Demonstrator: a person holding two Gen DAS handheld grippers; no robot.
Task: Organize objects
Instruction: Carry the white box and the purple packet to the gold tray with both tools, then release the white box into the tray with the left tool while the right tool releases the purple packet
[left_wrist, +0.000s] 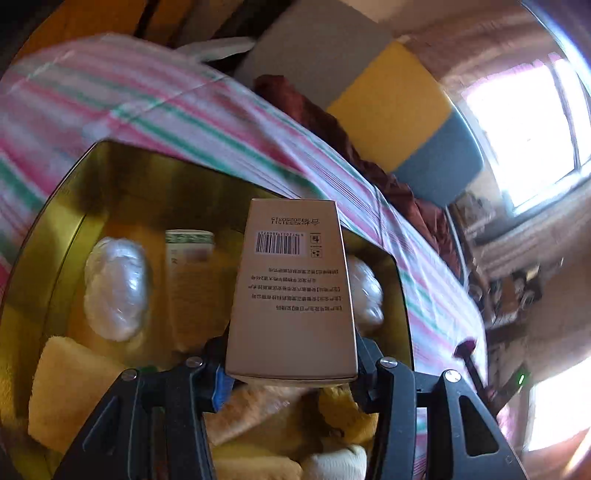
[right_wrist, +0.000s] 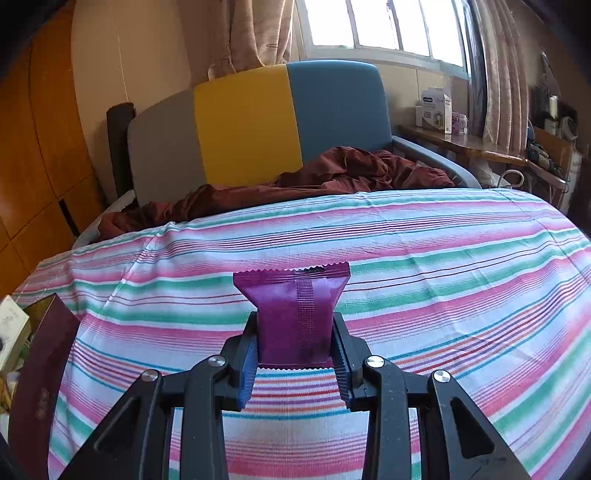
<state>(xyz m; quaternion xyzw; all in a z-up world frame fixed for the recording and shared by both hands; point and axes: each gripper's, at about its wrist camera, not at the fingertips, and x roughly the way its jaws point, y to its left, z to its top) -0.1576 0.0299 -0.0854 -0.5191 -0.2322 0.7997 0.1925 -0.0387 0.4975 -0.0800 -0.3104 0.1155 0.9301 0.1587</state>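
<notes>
The left gripper (left_wrist: 291, 373) pinches a tan carton (left_wrist: 291, 291) by its near end, barcode face up, and holds it above the open gold tin (left_wrist: 55, 236). Only the left wrist view looks into that tin: two plastic-wrapped white bundles (left_wrist: 116, 288) lie toward its far wall, a green-and-white box (left_wrist: 188, 273) between them, and a yellow sponge (left_wrist: 70, 391) sits near its left wall.

The right gripper (right_wrist: 295, 354) is clamped on a purple sachet (right_wrist: 295, 314), its serrated far end fanned out over the striped sheet (right_wrist: 443, 258). Only the right wrist view shows the surroundings squarely: a rumpled maroon cloth (right_wrist: 332, 177) along the sheet's far edge, the grey, yellow and blue headboard (right_wrist: 251, 122) behind it, and a dark red box (right_wrist: 40, 365) at the sheet's left edge.
</notes>
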